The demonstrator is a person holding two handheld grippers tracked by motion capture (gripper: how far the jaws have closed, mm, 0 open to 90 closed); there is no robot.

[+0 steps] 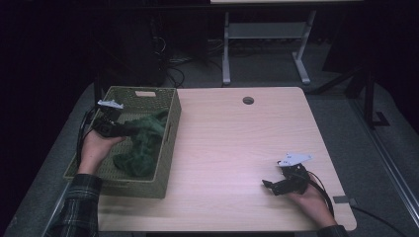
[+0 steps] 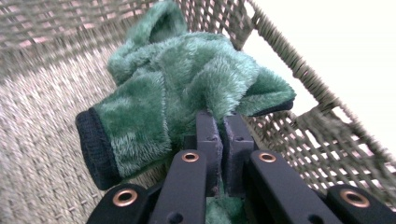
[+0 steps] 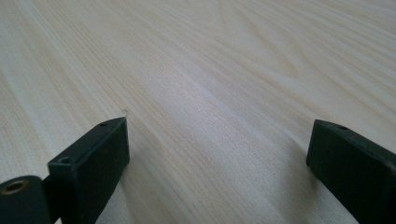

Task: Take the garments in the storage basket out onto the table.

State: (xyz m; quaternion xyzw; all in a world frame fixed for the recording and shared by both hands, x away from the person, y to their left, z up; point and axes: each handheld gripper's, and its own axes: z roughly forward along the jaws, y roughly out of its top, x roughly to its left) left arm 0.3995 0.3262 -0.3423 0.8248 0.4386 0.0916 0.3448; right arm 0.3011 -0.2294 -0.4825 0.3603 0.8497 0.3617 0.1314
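Note:
A fuzzy green garment [image 1: 141,143] with a dark ribbed cuff [image 2: 95,149] lies bunched in a woven basket [image 1: 170,133] at the table's left edge. My left gripper [image 1: 129,131] is inside the basket, shut on a fold of the green garment [image 2: 187,88], which bulges up around the pressed jaws. My left gripper [image 2: 223,122] pinches the fabric between its pads. Near the table's front right, my right gripper [image 1: 267,185] rests low over bare wood, open, with nothing between its fingers [image 3: 93,158].
The light wooden table [image 1: 237,143] has a round cable hole [image 1: 248,100] at the back. The basket's wicker wall [image 2: 299,79] rises close on the right of the left gripper. A desk frame [image 1: 267,44] stands on the floor beyond the table.

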